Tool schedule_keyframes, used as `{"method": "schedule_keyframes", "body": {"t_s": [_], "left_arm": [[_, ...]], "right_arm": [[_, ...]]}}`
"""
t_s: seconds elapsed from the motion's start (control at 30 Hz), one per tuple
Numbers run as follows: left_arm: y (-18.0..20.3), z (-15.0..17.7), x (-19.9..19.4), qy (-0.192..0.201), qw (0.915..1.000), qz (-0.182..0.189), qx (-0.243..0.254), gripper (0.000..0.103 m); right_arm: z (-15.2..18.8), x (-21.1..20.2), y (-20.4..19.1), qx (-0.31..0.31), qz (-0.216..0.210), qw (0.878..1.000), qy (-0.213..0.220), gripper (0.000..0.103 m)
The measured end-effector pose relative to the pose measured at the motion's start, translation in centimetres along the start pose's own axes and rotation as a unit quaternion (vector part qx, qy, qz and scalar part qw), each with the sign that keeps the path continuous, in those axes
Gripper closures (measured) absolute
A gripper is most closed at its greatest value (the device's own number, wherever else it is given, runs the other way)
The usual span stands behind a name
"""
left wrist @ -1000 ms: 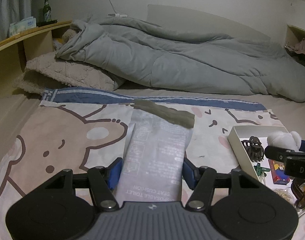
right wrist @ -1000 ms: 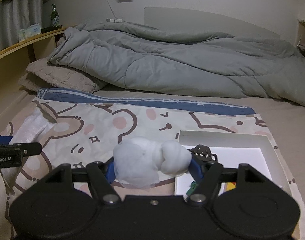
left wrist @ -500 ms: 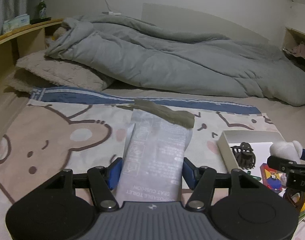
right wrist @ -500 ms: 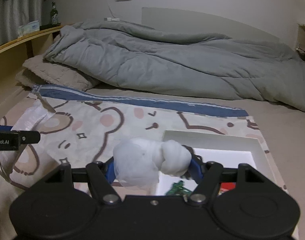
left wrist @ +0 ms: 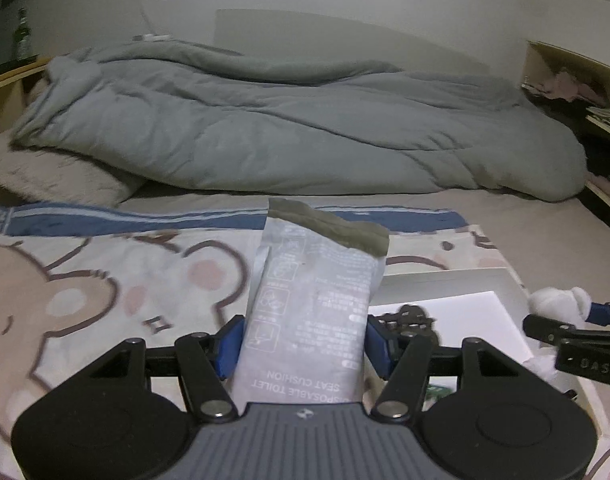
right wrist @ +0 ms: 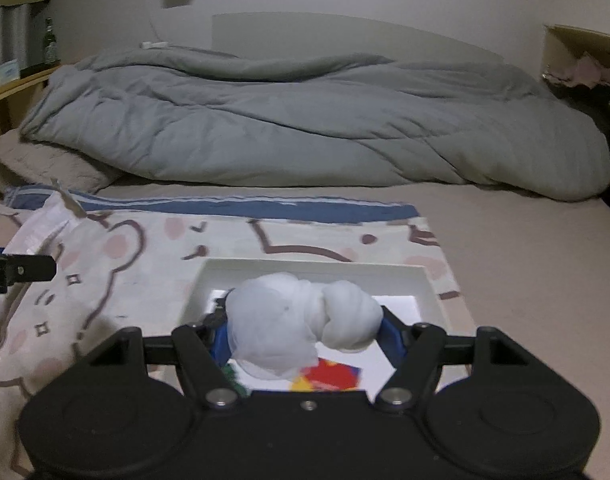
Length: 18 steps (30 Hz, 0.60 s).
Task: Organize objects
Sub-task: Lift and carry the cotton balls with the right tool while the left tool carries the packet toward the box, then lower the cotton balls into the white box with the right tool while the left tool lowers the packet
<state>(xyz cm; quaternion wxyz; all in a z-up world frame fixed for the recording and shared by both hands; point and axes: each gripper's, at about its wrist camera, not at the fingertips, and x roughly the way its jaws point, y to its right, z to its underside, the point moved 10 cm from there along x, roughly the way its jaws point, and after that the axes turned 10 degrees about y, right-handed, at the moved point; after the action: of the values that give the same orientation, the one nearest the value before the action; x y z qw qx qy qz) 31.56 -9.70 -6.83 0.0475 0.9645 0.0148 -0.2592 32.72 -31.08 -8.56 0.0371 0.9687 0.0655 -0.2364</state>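
My left gripper [left wrist: 305, 340] is shut on a grey packet [left wrist: 311, 304] printed "disposable toilet seat cushion", held upright above the bear-print sheet, just left of the white box [left wrist: 445, 280]. My right gripper [right wrist: 305, 330] is shut on a white cloth bundle [right wrist: 301, 328] and holds it over the white box [right wrist: 313, 268]. The box holds a dark hair claw [left wrist: 411, 316], a red and yellow card [right wrist: 333, 376] and a green item [right wrist: 235, 380]. The right gripper also shows at the right edge of the left wrist view [left wrist: 561, 308].
A bear-print sheet [right wrist: 105, 264] covers the near part of the bed. A rumpled grey duvet [right wrist: 305, 120] lies across the back, with a beige pillow [left wrist: 53, 176] at the left. Wooden shelves stand at both sides, one with a bottle [right wrist: 51, 46].
Both grippers have moved to the right with their loads. The cloth bundle is now over the box, and the packet has come up next to the box's left side.
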Motion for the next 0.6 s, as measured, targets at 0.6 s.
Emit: {"method": "schedule_keyframes", "body": {"t_s": [0.6], "left_arm": [[13.2, -0.3, 7.9, 0.004, 0.9792, 0.151, 0.135, 0.041]], "right_arm": [[4.4, 6.1, 7.1, -0.010, -0.003, 0.999, -0.048, 0.032]]}}
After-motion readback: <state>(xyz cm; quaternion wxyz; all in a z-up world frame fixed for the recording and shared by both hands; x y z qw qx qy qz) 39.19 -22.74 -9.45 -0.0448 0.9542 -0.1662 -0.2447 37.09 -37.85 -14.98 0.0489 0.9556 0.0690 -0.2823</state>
